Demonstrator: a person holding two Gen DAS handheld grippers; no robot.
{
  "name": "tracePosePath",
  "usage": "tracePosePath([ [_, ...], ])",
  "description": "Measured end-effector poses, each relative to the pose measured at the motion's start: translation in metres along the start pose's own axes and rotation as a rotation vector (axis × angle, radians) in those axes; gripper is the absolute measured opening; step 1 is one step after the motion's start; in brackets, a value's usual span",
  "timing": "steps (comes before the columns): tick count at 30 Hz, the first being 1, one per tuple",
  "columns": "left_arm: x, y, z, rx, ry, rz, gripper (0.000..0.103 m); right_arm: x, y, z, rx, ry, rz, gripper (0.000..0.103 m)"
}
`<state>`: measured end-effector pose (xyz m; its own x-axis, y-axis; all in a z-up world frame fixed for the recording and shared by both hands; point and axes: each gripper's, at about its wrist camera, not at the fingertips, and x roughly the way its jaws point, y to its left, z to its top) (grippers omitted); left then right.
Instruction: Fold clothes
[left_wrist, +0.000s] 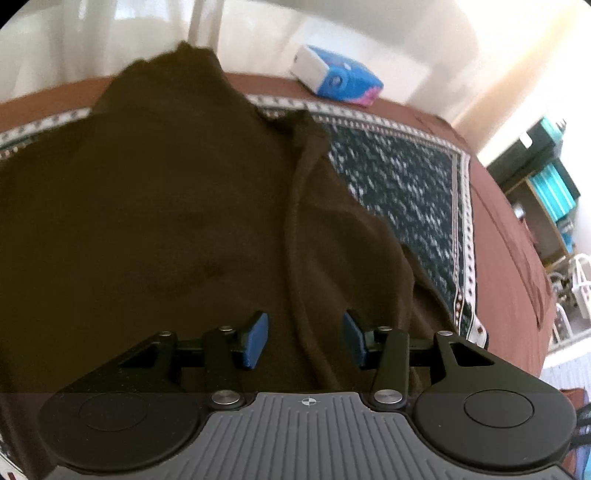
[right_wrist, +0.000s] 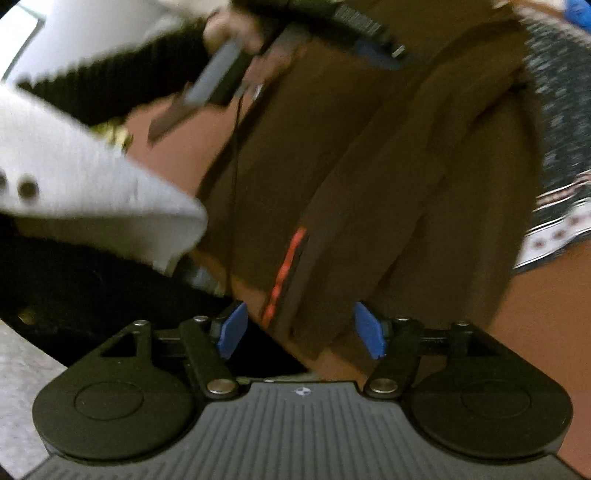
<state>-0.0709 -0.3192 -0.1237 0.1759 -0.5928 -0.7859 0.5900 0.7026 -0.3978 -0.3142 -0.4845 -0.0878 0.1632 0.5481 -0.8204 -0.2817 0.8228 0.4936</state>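
Note:
A dark brown garment (left_wrist: 177, 206) lies spread over a patterned cloth, with a raised seam running down it. My left gripper (left_wrist: 304, 339) hovers just above the garment, open, and the seam passes between its blue pads (left_wrist: 255, 341) without touching them. In the blurred right wrist view the same brown garment (right_wrist: 388, 184) lies in several overlapping folds, with a red strip (right_wrist: 288, 273) along one edge. My right gripper (right_wrist: 303, 328) is open over the near corner of those folds, and its pads (right_wrist: 367, 330) are clear of the cloth.
The dark speckled cloth with a white border (left_wrist: 406, 177) covers a reddish-brown surface (left_wrist: 509, 236). A blue and white tissue pack (left_wrist: 336, 75) sits at the far edge. Shelves (left_wrist: 546, 177) stand at the right. A person's white sleeve (right_wrist: 92, 184) and a hand on a gripper handle (right_wrist: 221, 74) are at the left.

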Motion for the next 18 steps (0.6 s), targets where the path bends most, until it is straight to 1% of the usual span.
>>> tracePosePath([
  [3, -0.003, -0.003, 0.014, 0.005, -0.045, 0.012, 0.061, -0.021, -0.015, 0.015, 0.073, -0.135, -0.063, 0.070],
  [6, -0.002, -0.007, 0.031, -0.006, -0.093, 0.030, 0.064, -0.032, -0.039, 0.032, 0.198, -0.310, -0.096, 0.069],
  [7, 0.000, -0.008, 0.038, -0.010, -0.105, 0.037, 0.064, -0.034, -0.049, 0.038, 0.247, -0.360, -0.094, 0.069],
  [10, 0.016, -0.010, 0.057, -0.010, -0.114, 0.068, 0.065, -0.029, -0.082, 0.058, 0.386, -0.482, -0.031, 0.069],
  [13, 0.037, -0.011, 0.073, -0.014, -0.097, 0.101, 0.065, -0.003, -0.115, 0.074, 0.543, -0.540, 0.038, 0.069],
  [16, 0.058, -0.016, 0.086, -0.017, -0.067, 0.112, 0.065, 0.019, -0.151, 0.079, 0.674, -0.556, 0.078, 0.069],
  [18, 0.069, -0.021, 0.093, 0.000, -0.057, 0.120, 0.065, 0.028, -0.171, 0.077, 0.761, -0.575, 0.130, 0.069],
])
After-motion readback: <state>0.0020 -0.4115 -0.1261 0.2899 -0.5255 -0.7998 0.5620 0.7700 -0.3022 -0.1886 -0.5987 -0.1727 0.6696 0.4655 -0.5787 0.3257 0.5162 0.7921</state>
